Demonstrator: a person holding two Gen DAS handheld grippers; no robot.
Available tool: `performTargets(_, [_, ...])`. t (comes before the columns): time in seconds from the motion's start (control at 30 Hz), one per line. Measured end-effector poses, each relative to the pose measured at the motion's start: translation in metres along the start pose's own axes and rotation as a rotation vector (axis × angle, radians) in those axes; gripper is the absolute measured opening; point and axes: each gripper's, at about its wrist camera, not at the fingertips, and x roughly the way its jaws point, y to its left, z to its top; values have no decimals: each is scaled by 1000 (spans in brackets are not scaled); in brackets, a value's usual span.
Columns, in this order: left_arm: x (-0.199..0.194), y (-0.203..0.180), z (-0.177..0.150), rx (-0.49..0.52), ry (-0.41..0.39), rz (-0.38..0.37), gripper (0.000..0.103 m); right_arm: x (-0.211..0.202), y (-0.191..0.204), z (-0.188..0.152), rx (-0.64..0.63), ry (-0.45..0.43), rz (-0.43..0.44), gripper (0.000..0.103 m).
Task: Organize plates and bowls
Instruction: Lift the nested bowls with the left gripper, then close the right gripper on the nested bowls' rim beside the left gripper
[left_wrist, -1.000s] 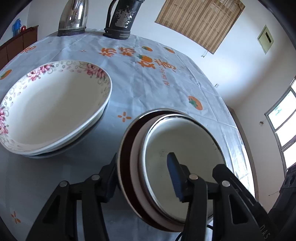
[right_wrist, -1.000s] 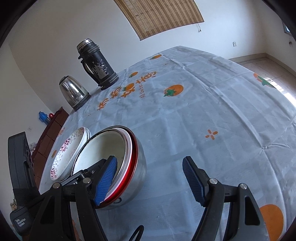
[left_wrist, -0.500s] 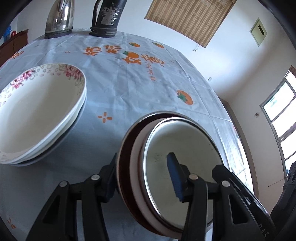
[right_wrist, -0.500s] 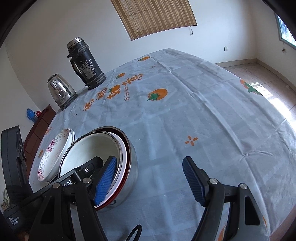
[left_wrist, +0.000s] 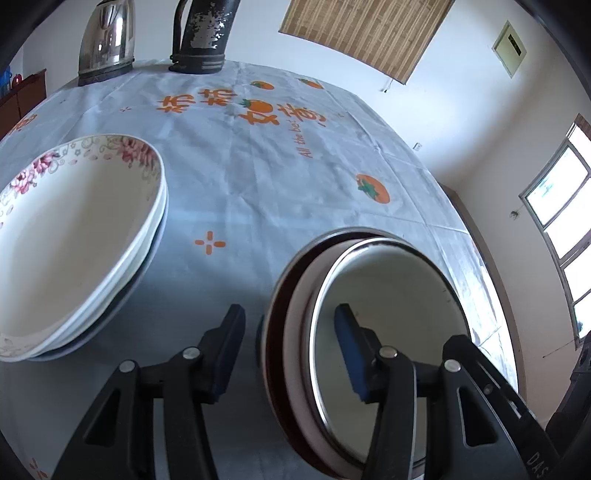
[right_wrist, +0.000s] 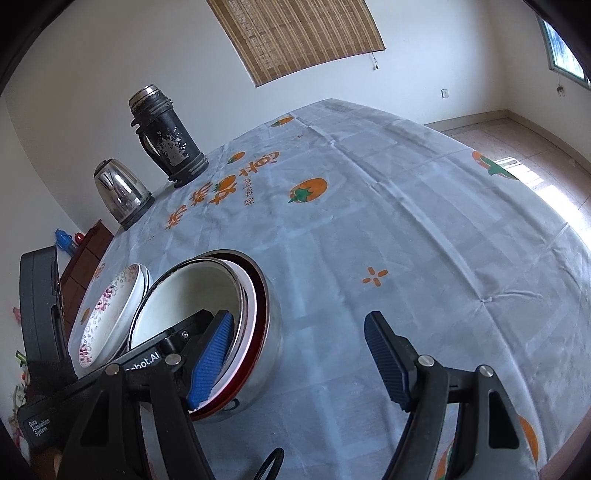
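Left hand-held gripper (left_wrist: 286, 350) straddles rim of nested steel and white enamel bowls (left_wrist: 384, 332); grip uncertain, outer finger seems clear. Floral white plates (left_wrist: 74, 236) stacked left on worktop (left_wrist: 280, 177). Right hand-held gripper (right_wrist: 299, 363) wide, empty. Judgement: sorting nearly done.

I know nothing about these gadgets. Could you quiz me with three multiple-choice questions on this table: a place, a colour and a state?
1. Where does the kettle stand?
A) beside the black flask
B) inside a bowl
C) on the floor

2. The fruit prints on the tablecloth are:
A) purple
B) orange
C) black

3. The right gripper is:
A) clamped on a plate
B) holding the kettle
C) open and empty

Answers:
1. A, they stand side by side at the far edge.
2. B, the fruits are orange.
3. C, only cloth shows between its jaws.
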Motion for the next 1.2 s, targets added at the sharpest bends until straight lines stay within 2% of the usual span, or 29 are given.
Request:
performTargets(0.1, [1, 0, 1, 4, 3, -9, 46, 0, 2, -1, 4, -8, -2, 72])
performTargets(0.17, [0, -2, 2, 12, 3, -21, 34, -1, 4, -2, 5, -13, 6, 68])
performTargets(0.27, [-1, -4, 3, 19, 3, -16, 31, 0, 6, -1, 4, -8, 18, 62])
performTargets(0.43, [-4, -2, 4, 12, -12, -11, 30, 4, 13, -2, -4, 6, 47, 61])
performTargets(0.47, [-5, -2, 4, 15, -16, -7, 30, 5, 14, -2, -9, 8, 48, 58])
performTargets(0.53, [-5, -4, 5, 29, -18, 5, 31, 9, 18, -3, -19, 23, 53, 47])
performTargets(0.7, [-4, -5, 6, 29, -22, 10, 33, 11, 19, -4, -14, 24, 64, 46])
performTargets(0.8, [-2, -1, 7, -6, -19, -21, 31, 14, 21, -5, 2, 36, 83, 46])
performTargets(0.97, [-3, 0, 5, -1, -56, -34, 29, 17, 22, -7, 2, 19, 84, 46])
performTargets(1.2, [-14, -2, -2, -12, -83, -22, 26, 14, 27, -10, -27, -8, 29, 37])
